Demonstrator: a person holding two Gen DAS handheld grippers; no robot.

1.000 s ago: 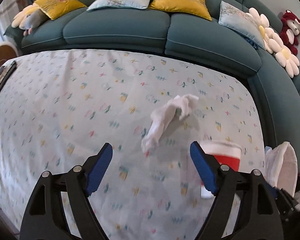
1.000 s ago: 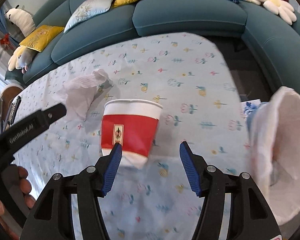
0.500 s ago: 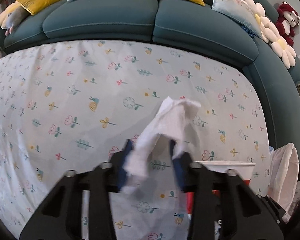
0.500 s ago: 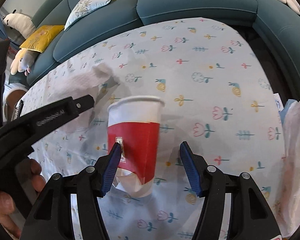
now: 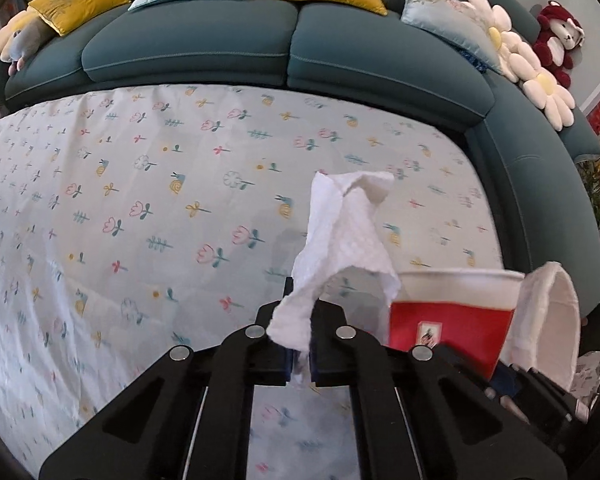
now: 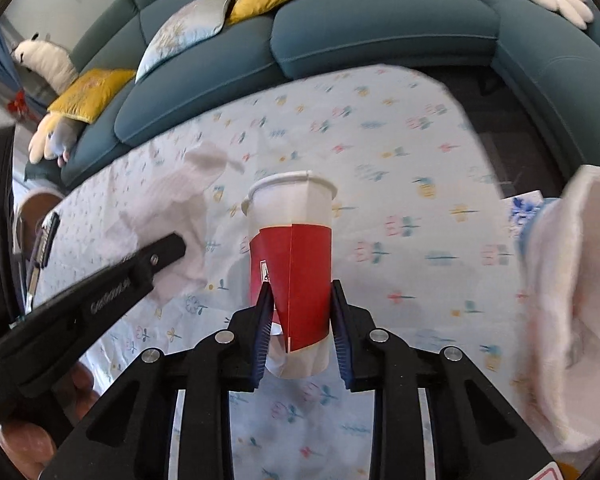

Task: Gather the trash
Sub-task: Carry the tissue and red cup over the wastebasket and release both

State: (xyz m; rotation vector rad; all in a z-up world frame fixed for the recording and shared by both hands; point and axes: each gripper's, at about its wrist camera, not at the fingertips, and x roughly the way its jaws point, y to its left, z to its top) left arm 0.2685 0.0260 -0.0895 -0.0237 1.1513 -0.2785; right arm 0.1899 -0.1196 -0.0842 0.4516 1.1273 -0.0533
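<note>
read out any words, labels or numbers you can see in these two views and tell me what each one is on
Left hand-held gripper: white lettering on its arm in the right wrist view, too blurred to read.
Paper cup: a small square label on the red band, too small to read.
Right hand-held gripper: no text visible.
Crumpled tissue and floral tablecloth: no text, only a printed pattern on the cloth.

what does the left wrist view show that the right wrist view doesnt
Only the left wrist view: the left gripper shut on the tissue, and a red plush bear on the sofa. Only the right wrist view: the right gripper, jaws just closing, pinching the dented cup, and a white plush far left. Both: tissue, cup, white bag, flowered tablecloth, teal sofa.
</note>
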